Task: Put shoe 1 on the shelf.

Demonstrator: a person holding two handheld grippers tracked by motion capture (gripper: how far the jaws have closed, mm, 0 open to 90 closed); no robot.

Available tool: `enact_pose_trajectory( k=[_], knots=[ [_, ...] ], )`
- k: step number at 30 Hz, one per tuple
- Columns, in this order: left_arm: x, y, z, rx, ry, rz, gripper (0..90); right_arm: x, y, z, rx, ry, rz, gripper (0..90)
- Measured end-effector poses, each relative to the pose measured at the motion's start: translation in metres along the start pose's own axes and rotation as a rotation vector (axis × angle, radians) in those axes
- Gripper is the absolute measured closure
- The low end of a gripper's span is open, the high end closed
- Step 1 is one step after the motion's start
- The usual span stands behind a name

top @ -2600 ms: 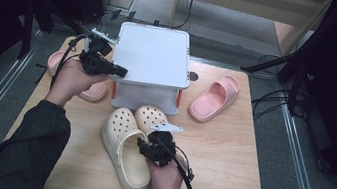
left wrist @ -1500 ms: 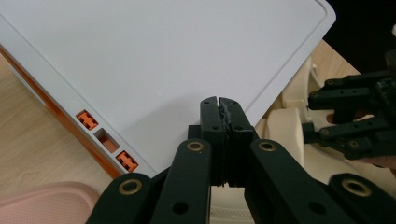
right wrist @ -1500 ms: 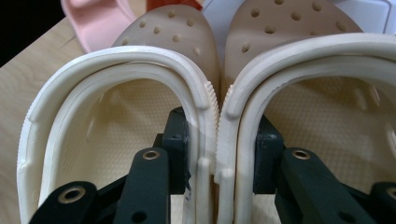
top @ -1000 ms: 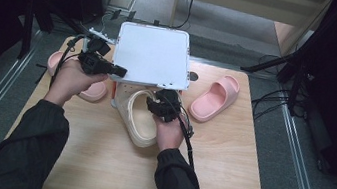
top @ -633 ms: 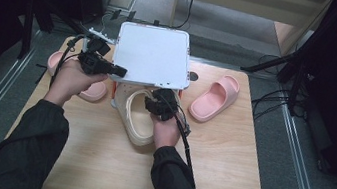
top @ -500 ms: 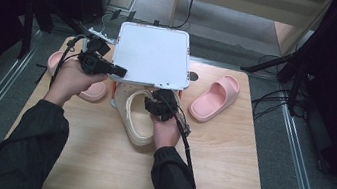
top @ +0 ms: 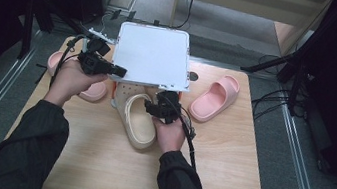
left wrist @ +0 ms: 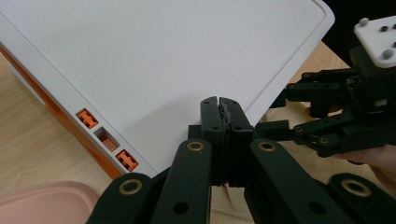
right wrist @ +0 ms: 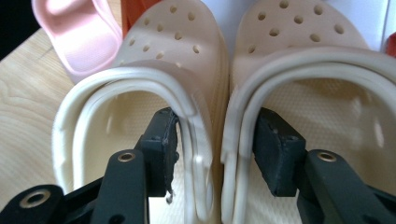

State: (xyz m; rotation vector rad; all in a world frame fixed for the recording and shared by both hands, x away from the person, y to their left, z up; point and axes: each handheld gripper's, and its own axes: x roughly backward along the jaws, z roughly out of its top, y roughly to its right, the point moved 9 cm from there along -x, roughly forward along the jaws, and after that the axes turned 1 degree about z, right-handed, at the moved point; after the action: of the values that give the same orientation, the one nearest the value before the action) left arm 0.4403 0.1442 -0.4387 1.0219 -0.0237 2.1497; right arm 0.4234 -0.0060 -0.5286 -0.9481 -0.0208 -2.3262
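From above, a white box sits at the table's far middle. Two cream clogs lie just near of it. The right gripper rests at them.

Left gripper view: the left gripper is clenched, seemingly empty, over the box lid.

Right gripper view: jaws have just been opening, straddling the clogs' touching inner walls, apparently released.

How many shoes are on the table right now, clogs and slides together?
4. Two cream clogs lie side by side at the box front; one pink slide lies right of the box, another left under the left hand. The box may hide others.
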Motion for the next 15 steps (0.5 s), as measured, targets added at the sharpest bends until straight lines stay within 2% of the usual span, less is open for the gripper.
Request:
enact_pose_trajectory(
  k=[6,11,15],
  knots=[
    [0.0,0.0,0.0,-0.006,-0.005,0.007,89.1,0.022,0.001,-0.003,0.008,0.009,0.021,56.2],
    [0.0,0.0,0.0,-0.005,-0.006,0.012,89.1,0.038,-0.003,-0.013,0.039,-0.003,0.029,69.2],
    [0.0,0.0,0.0,-0.002,-0.005,0.014,89.2,0.049,-0.008,-0.022,0.046,0.002,0.058,77.2]
  ],
)
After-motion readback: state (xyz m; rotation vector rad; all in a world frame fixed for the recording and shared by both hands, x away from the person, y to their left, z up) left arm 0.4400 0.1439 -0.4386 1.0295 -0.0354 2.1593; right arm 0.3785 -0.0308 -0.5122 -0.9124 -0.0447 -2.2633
